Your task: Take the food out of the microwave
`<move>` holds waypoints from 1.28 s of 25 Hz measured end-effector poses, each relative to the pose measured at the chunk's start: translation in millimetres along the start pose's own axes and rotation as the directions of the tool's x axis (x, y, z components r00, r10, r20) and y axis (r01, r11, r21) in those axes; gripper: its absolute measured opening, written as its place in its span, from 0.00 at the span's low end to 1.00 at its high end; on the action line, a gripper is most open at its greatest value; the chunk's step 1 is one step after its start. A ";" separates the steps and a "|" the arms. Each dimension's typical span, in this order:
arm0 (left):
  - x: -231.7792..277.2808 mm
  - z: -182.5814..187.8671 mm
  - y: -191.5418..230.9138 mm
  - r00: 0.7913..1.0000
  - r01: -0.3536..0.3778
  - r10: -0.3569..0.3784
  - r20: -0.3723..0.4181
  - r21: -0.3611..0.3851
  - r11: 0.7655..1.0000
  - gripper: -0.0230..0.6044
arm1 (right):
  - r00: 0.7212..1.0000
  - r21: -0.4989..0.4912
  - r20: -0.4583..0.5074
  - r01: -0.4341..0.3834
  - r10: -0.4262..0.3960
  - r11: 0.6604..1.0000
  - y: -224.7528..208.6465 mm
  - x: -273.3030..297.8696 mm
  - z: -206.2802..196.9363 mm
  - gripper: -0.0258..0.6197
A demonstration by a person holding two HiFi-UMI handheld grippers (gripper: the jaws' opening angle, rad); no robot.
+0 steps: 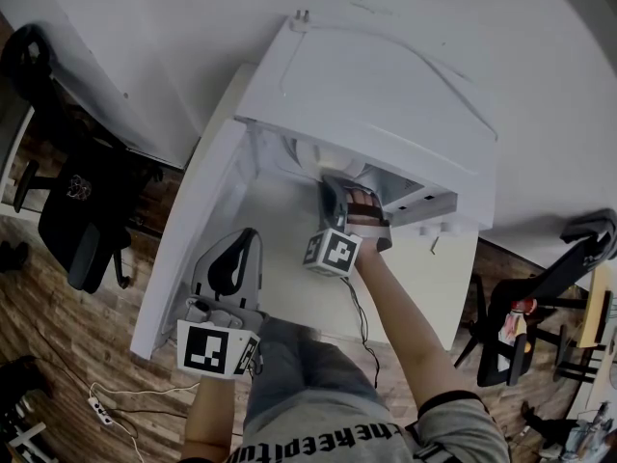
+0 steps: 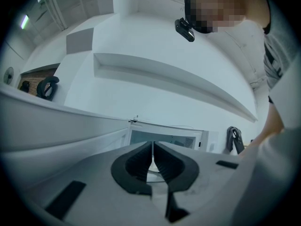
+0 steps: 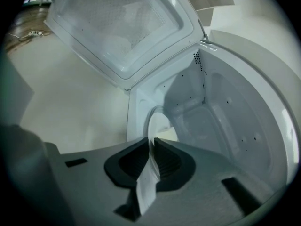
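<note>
The white microwave stands on a white table with its door swung wide open to the left. My right gripper reaches into the cavity and is shut on the rim of a white plate. The plate shows nearly edge-on and carries a pale yellow piece of food. In the right gripper view the gripper has the rim pinched between its pads. My left gripper hangs back in front of the open door, shut with nothing in it.
The cavity is bare apart from the plate. Black office chairs stand on the wooden floor at the left and right. A power strip lies on the floor and a thin cable runs over the table.
</note>
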State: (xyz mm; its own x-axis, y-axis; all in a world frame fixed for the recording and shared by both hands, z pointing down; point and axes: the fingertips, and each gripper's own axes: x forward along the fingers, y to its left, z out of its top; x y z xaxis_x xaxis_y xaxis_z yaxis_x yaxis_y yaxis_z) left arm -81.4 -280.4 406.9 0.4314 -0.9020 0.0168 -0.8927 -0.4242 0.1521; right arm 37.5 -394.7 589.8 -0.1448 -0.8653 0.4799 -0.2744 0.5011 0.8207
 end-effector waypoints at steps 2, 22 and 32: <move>-1.3 -0.1 -0.6 1.000 0.000 0.000 0.001 -0.002 1.000 0.06 | 1.000 -0.010 0.004 0.002 -0.002 1.000 2.7 -1.6 0.0 0.10; -3.8 -3.9 -4.2 1.000 -0.005 0.005 -0.006 -0.013 1.000 0.06 | 1.000 -0.008 0.026 0.014 -0.013 1.000 0.5 2.7 -4.2 0.18; -1.9 -4.1 -5.3 1.000 -0.008 0.008 -0.008 -0.011 1.000 0.06 | 1.000 -0.006 0.006 -0.018 0.018 1.000 2.1 4.1 -4.1 0.12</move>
State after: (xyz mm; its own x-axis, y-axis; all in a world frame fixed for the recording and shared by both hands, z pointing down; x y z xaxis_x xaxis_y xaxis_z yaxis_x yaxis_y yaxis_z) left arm -77.0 -276.1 410.2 0.4258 -0.9045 0.0259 -0.8945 -0.4164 0.1624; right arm 40.2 -397.2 594.7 -0.1558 -0.8561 0.4928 -0.2658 0.5169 0.8138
